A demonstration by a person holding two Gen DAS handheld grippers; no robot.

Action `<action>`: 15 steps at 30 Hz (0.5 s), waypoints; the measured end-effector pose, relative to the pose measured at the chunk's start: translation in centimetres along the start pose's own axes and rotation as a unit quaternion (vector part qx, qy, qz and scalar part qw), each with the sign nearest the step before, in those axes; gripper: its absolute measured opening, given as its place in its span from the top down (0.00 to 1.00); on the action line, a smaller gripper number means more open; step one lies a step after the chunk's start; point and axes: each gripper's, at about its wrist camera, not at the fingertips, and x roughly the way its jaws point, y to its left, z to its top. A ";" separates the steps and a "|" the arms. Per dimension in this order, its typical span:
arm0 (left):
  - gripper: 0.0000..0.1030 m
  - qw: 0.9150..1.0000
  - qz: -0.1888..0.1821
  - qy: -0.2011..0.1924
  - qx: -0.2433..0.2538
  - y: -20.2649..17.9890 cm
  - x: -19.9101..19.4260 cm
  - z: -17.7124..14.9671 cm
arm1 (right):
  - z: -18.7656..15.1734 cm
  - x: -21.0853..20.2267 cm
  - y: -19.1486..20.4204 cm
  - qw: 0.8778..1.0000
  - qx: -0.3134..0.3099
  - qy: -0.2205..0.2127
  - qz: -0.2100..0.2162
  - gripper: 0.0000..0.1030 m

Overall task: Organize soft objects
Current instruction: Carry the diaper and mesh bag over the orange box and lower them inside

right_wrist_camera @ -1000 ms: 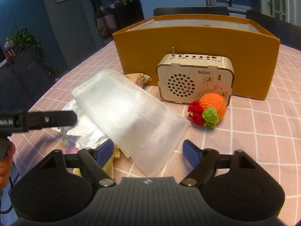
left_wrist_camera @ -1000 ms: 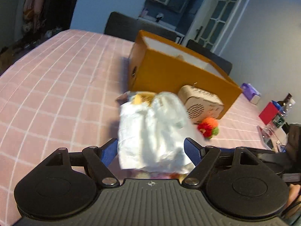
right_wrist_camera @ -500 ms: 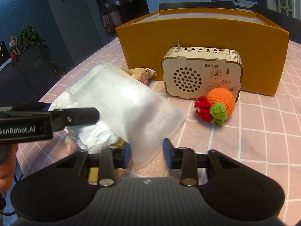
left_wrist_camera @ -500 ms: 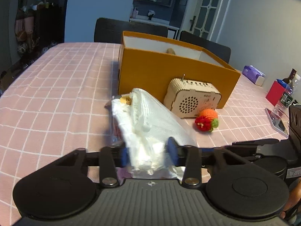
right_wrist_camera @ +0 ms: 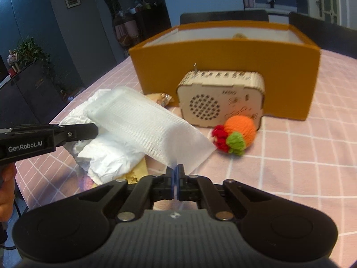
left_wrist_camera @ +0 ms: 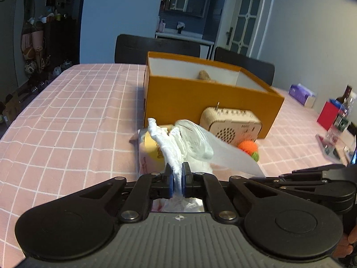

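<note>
- The left gripper (left_wrist_camera: 176,179) has its blue pads pressed close together on a fold of white crumpled cloth (left_wrist_camera: 170,149), which rises up and away from the pads.
- The right gripper (right_wrist_camera: 176,182) is pinched tight on the near edge of a clear mesh-patterned plastic bag (right_wrist_camera: 142,125) — the bag slopes up and away to the left from the pinch point.
- In the right wrist view the left gripper (right_wrist_camera: 89,131) enters from the left, its tip resting against the white cloth (right_wrist_camera: 107,154) just under the plastic bag.
- In the left wrist view the plastic bag (left_wrist_camera: 214,149) lies against the cloth on its right side, and the right gripper (left_wrist_camera: 312,174) shows as a dark bar low on the right.
- Under the cloth lies a yellow-and-white packet (left_wrist_camera: 151,149), resting on the pink checked tablecloth (left_wrist_camera: 67,116).
- A knitted orange ball (right_wrist_camera: 238,131) with red and green tufts sits on the tablecloth (right_wrist_camera: 301,156) just right of the bag, touching the front of a small wooden radio (right_wrist_camera: 221,99).
- The radio stands right against the near wall of an open orange box (right_wrist_camera: 223,53) — a tan soft thing (left_wrist_camera: 204,75) pokes up inside by the far wall.
- Well off to the right in the left wrist view are a purple tissue pack (left_wrist_camera: 302,92), a red box (left_wrist_camera: 329,115) and a plastic bottle (left_wrist_camera: 341,118).
</note>
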 end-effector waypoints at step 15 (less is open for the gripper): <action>0.93 0.997 -0.016 -0.074 0.028 -1.2 -4.8 2.9 | 1.2 -7.1 0.4 0.998 -0.020 -0.061 -0.022 1.00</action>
